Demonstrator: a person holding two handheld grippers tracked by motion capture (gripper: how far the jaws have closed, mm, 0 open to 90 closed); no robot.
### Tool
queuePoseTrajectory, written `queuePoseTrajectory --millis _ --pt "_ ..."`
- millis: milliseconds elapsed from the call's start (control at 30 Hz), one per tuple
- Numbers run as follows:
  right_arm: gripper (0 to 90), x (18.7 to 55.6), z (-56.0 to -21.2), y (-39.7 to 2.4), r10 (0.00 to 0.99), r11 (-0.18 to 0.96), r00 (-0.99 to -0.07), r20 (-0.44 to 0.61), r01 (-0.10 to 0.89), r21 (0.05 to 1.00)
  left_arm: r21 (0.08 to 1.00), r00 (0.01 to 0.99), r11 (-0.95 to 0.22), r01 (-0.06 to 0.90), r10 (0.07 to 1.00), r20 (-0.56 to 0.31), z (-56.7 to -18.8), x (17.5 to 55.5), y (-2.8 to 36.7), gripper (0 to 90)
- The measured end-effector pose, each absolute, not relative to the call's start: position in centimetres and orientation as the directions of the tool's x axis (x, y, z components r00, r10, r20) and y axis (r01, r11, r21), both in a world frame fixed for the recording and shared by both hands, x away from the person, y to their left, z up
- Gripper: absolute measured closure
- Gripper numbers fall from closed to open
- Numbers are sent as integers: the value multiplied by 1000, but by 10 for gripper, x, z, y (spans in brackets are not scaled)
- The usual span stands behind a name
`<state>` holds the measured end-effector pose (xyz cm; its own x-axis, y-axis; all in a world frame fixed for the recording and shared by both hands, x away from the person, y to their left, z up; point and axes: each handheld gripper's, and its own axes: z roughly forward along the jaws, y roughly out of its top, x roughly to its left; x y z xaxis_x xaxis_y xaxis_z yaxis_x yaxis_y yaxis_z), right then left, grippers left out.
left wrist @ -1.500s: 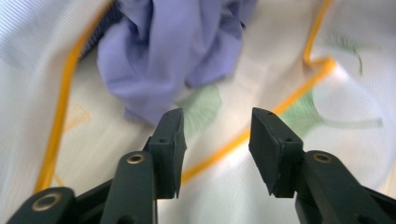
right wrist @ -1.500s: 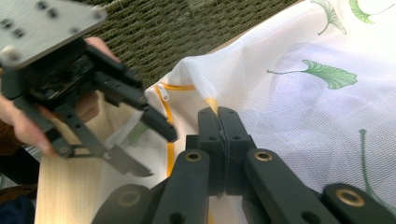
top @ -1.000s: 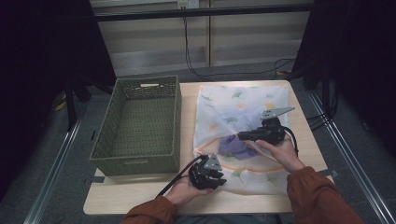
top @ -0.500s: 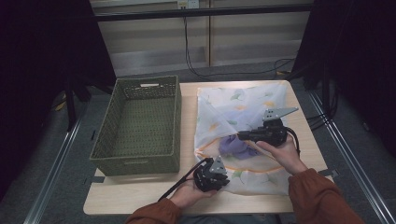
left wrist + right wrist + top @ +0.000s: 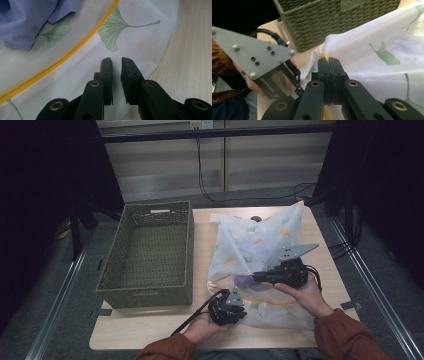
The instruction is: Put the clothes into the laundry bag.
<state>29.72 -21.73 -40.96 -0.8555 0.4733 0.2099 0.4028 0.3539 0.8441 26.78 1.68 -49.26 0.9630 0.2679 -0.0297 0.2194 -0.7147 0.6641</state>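
Right gripper (image 5: 329, 61) clamped tight on the mesh laundry bag (image 5: 260, 240), lifting its white netting off the surface (image 5: 150, 327). Left gripper (image 5: 116, 62) nearly closed, a narrow gap, nothing pinched, poised over the bag's near edge beside the yellow zipper (image 5: 75, 50). Green woven basket (image 5: 145, 255) alongside.

Your black tongs (image 5: 329, 62) meet a white mesh laundry bag (image 5: 260, 245) printed with green ginkgo leaves and trimmed by a yellow zip (image 5: 75, 50); lavender cloth (image 5: 27, 20) inside, olive woven basket (image 5: 150, 255) beside, pale wood table (image 5: 200, 220).
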Motion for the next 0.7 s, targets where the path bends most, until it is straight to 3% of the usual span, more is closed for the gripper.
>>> queuePoseTrajectory --millis 700 --pt "877 299 -475 -217 510 497 -823 251 520 695 677 966 -702 220 253 -51 -494 266 5 787"
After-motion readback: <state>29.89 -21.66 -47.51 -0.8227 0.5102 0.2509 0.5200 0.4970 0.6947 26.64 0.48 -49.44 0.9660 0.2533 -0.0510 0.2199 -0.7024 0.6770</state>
